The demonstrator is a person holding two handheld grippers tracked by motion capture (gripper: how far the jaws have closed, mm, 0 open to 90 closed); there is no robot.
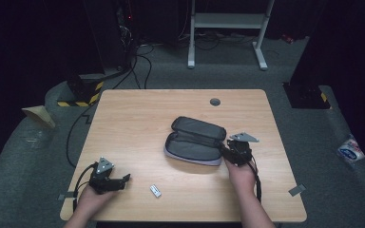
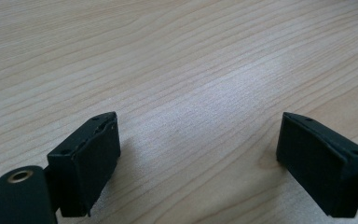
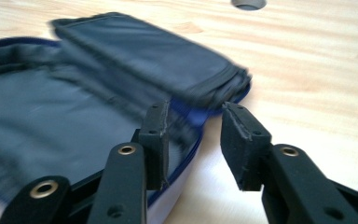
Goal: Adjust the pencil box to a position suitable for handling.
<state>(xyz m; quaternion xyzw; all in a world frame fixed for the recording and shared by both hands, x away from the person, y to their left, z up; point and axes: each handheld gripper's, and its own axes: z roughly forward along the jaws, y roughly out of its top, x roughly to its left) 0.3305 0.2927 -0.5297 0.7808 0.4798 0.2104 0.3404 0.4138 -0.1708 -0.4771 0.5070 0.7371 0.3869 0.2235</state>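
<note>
Grey fabric is where the action is: the pencil case lies open in the middle of the bench, lid flap folded back, its right end just at the right gripper. In the right gripper view its fingers stand partly apart, straddling the blue-edged rim of the case at the corner, one finger over the lining, the other outside over the wood. They are not yet clamped on anything.

Over at the near left corner, the left gripper rests low on the bench, fingers wide apart with nothing but bare wood grain between them. Just to its right lies a small white eraser, well apart from the case.

My read: the right side is lining up to pin the case's rim while the left goes for the eraser. To do that well, seat the rim deep between the right pads before closing, so the soft wall doesn't slip out, and hold the case mouth open and steady. The left should turn toward the eraser, come down flat, and take it across its narrow sides. A skewed pinch could flick so light a piece away.
</note>
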